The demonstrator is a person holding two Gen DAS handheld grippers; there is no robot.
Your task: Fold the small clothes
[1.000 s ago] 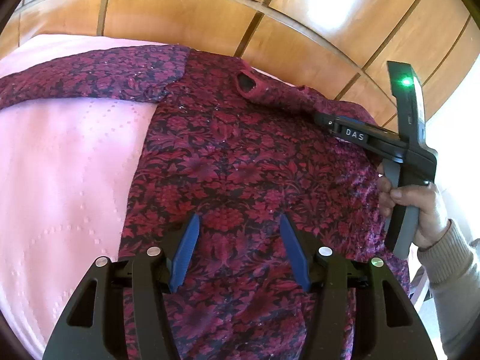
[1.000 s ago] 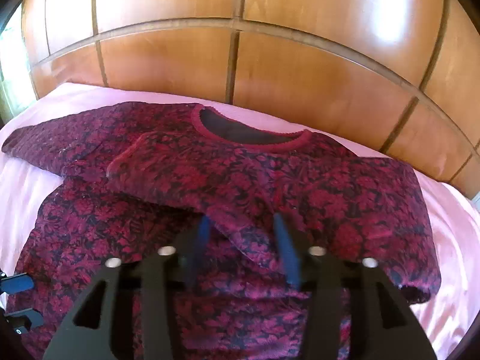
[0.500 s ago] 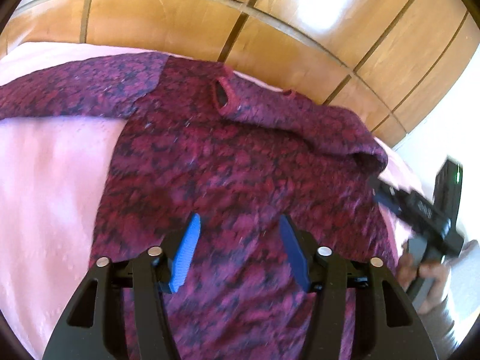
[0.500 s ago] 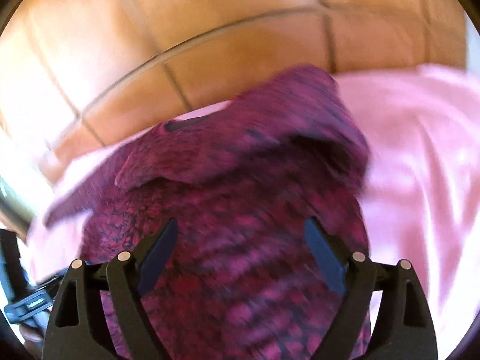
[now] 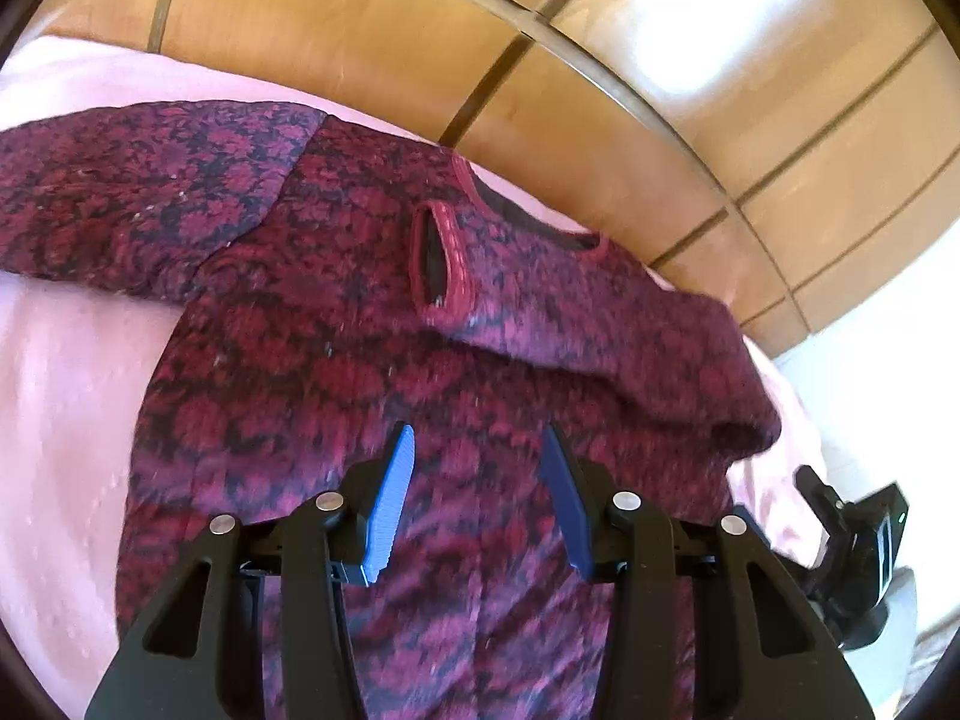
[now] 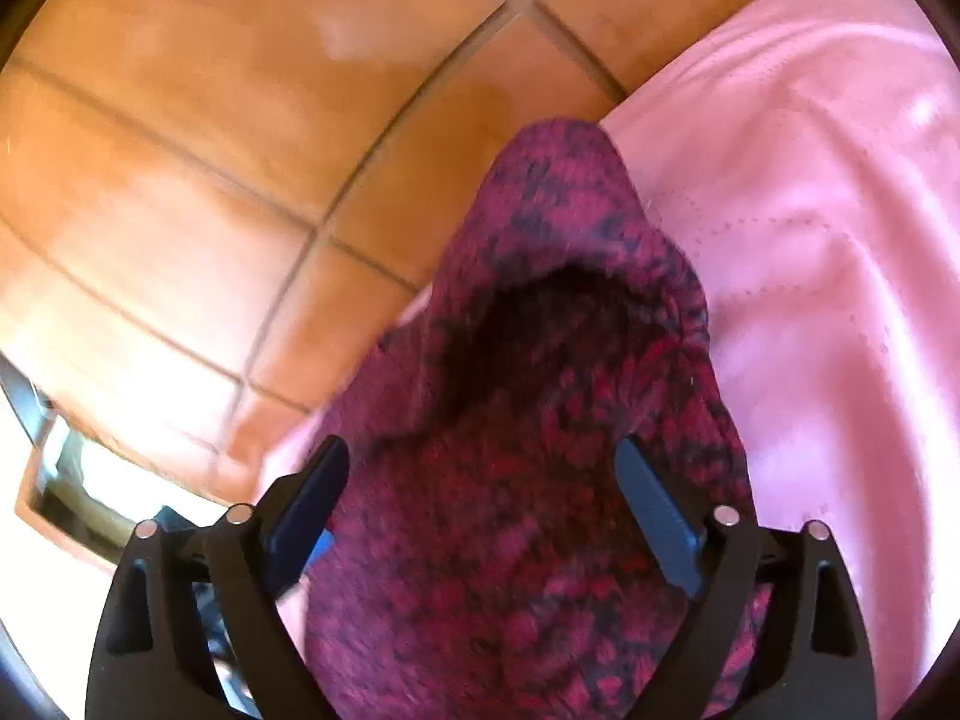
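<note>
Across the pink bedspread (image 5: 66, 408), below the wooden headboard (image 5: 360, 30), the dark red patterned sweater (image 5: 372, 372) lay face up, its neckline (image 5: 528, 210) toward the headboard. One sleeve (image 5: 120, 192) stretched out flat from the body of the sweater toward the left of the left wrist view, while the other sleeve (image 5: 600, 312) was folded in over the chest, its red-trimmed cuff (image 5: 441, 258) resting just below the neckline. It looked to be a thick, soft knit — light, limp, with no stiffness to hold a crease — so it would likely sag and bunch wherever it was lifted by a single point; the sturdier places to pinch were judged to be the shoulder seam, the cuff trim and the hem, taken with both layers together. The left gripper (image 5: 474, 492) hovered over the lower body of the sweater with its fingers part way apart; they had just been closing, with nothing caught between them. The right gripper (image 6: 480, 510) sat at the sweater's folded shoulder edge (image 6: 576, 324), away from the neckline; its jaws had just been opening and stood wide, fabric lying between the pads but not pressed by them.
</note>
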